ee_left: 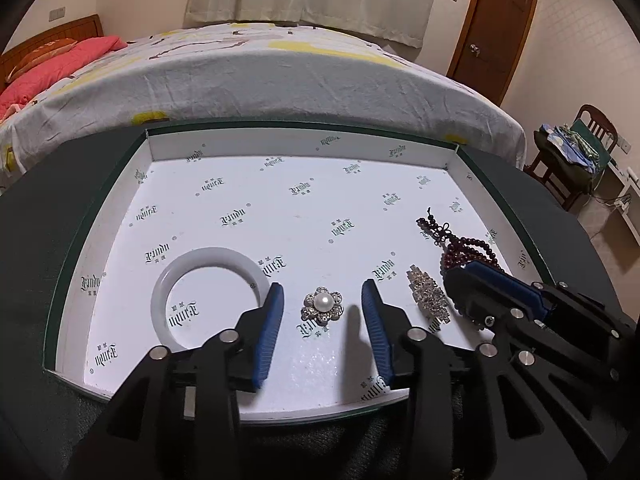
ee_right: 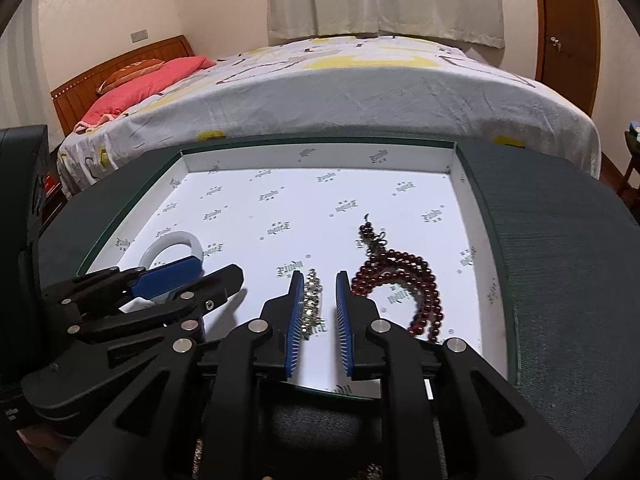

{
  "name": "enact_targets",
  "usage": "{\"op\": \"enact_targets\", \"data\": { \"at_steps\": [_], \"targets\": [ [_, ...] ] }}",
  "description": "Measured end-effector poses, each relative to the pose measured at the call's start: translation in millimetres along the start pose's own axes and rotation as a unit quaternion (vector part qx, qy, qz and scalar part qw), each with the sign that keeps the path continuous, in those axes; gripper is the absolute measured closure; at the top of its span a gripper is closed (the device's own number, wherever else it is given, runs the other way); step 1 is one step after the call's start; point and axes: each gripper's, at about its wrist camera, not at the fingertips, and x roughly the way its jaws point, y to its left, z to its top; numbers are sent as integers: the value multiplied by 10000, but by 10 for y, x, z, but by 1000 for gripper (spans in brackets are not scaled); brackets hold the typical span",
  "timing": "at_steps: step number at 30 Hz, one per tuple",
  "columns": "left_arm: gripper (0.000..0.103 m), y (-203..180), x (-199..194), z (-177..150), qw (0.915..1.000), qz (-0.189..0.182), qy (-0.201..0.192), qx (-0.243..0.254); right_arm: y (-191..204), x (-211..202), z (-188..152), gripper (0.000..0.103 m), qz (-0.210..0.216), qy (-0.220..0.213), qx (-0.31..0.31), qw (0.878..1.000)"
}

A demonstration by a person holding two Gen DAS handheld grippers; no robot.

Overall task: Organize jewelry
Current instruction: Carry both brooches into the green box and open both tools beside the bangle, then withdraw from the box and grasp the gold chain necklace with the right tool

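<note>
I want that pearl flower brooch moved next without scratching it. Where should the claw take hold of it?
Grip the pearl flower brooch across its rhinestone petal rim, coming from above. It lies flat in the box, pearl up, already centred between the left claw's open fingers.

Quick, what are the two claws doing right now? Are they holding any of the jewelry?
Left gripper: open, empty; the pearl flower brooch lies loose between its fingers.
Right gripper: open, a narrow gap; the rhinestone clip lies in the gap, not pinched.
</note>
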Motion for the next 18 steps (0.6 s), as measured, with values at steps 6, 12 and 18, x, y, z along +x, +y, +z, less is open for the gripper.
{"op": "enact_targets", "data": {
  "at_steps": [6,12,18],
  "targets": [
    [54,-20,-49,4,9999,25,-83,52,-56,-66,-19,80,-82,-102,67,9999],
    [39,-28,-261,-10,9986,287,-436,99,-57,-221,-41,74,-110,-251,102,9996],
    [34,-15,-586,-111,9959,432,-784,104,-6,-442,-124,70,-67,-372,105,9992]
  ]
}}
